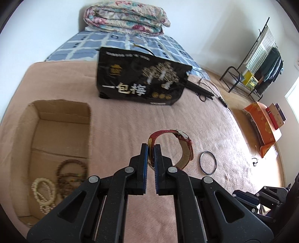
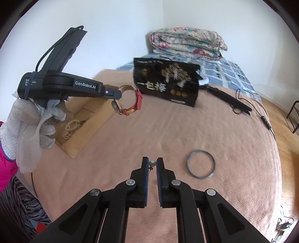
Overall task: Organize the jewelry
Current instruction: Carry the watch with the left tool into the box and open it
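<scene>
My left gripper (image 1: 151,147) is shut on a red-strapped wristwatch (image 1: 185,144) and holds it in the air above the pink blanket; the right wrist view shows the watch (image 2: 130,101) hanging from it beside the cardboard box (image 2: 84,129). The open box (image 1: 46,119) lies to the left and holds several bead bracelets (image 1: 61,179). My right gripper (image 2: 152,161) is shut on a small pearl earring (image 2: 152,163) low over the blanket. A thin blue bangle (image 2: 200,164) lies flat on the blanket to its right, also seen in the left wrist view (image 1: 208,162).
A black printed bag (image 1: 142,82) stands on the bed behind. Black cables and a strap (image 2: 231,102) lie to its right. A folded floral quilt (image 1: 127,16) sits at the bed's head. Floor, orange box (image 1: 265,129) and rack are at the right.
</scene>
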The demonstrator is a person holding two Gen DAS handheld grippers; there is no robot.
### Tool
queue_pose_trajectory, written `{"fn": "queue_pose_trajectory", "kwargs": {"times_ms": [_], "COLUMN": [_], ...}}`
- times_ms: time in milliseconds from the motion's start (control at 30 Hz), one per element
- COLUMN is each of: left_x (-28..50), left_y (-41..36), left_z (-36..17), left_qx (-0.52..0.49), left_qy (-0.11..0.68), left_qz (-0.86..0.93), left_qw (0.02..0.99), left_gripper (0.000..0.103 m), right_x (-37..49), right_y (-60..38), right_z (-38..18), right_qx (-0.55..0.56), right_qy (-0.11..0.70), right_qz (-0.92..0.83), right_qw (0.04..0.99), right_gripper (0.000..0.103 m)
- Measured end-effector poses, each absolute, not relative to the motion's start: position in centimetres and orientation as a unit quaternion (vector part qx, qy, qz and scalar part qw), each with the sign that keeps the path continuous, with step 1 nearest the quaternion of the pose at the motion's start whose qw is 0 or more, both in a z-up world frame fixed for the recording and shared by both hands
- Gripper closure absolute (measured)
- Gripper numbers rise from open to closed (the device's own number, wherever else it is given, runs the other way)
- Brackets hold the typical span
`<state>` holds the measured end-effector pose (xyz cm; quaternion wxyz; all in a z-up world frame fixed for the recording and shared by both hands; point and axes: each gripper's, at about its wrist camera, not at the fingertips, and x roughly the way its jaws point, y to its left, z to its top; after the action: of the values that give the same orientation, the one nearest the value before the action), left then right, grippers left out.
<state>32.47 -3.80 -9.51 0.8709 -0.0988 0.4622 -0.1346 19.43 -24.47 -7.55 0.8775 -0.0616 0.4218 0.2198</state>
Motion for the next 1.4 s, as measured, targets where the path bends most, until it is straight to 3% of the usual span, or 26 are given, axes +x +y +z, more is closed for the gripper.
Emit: {"fn": "queue_pose_trajectory", "kwargs": {"times_ms": [867, 1400], "left_x": [30.3, 31.5], "left_y": [12.2, 16.7], "left_z": [-9.0, -10.8], "left_qx": [-0.132, -0.156], "left_qy": [0.450, 0.462], "left_qz": [-0.022, 0.016], "left_qw": [0.883, 0.873], "left_gripper": [0.099, 0.099], "right_x": [19.5, 21.9], "right_y": [-11.0, -4.5], "right_z": [-6.3, -8.4], "right_qx": [-0.026, -0.047], "right_qy": [0.385, 0.398], "right_qz": [0.321, 0.353], "right_qw": [0.865, 0.845], "right_gripper": [0.097, 0.097]}}
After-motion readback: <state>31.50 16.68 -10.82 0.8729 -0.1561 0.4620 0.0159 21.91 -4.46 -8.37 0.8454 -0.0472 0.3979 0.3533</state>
